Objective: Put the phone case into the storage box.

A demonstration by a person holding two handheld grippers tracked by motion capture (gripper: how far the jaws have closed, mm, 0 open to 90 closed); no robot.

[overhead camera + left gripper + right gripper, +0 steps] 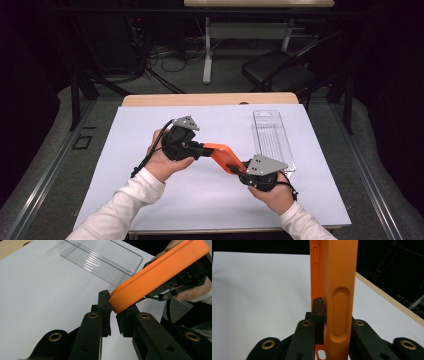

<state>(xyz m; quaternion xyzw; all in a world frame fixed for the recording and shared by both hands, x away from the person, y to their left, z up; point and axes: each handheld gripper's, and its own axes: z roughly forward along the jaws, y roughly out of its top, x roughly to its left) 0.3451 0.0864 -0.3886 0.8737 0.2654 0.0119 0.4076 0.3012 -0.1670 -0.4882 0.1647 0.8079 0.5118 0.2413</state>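
An orange phone case [222, 155] hangs over the middle of the white-covered table, spanned between both grippers. My left gripper [202, 149] pinches its left end; in the left gripper view the jaws [117, 312] close on a corner of the case [160, 272]. My right gripper [239, 170] clamps the other end. The right gripper view has the case [337, 277] standing on edge between the jaws [334, 312], with the left pad against its rim and the right pad hidden behind it. The right gripper [180, 280] and a hand appear beyond the case in the left gripper view.
A clear ribbed plastic tray [272, 135] lies lengthwise on the right side of the white sheet [150, 130], close behind the right hand; it is also in the left gripper view [100, 257]. The wooden table edge [210, 99] runs along the back. A black chair [280, 70] stands beyond.
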